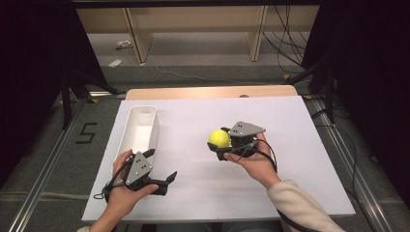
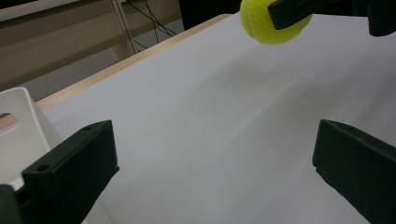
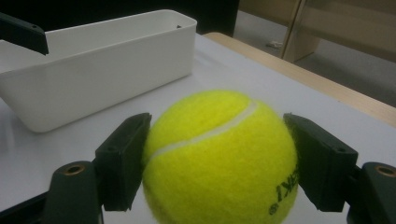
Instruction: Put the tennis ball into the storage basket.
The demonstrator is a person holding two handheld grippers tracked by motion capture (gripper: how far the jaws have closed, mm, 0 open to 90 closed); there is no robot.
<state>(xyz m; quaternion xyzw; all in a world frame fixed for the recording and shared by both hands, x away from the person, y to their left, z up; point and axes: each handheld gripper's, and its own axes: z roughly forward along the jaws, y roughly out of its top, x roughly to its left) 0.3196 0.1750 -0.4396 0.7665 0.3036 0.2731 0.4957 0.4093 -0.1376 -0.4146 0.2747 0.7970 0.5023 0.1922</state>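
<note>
Tennis ball (image 1: 218, 138) is pinched in right gripper (image 1: 223, 145), lifted; drop into white bin (image 1: 153, 126) at left remains. Left gripper (image 1: 163, 168) is spread, empty.

A long white plastic bin (image 1: 140, 126) lies lengthwise near the left edge of the white-topped bench (image 1: 203, 193), open side up. Beyond the bench's pale wooden far edge stands a light wooden shelf unit (image 1: 193, 24) on a grey floor (image 1: 43, 159), with black cables (image 1: 285, 38) trailing at right.
</note>
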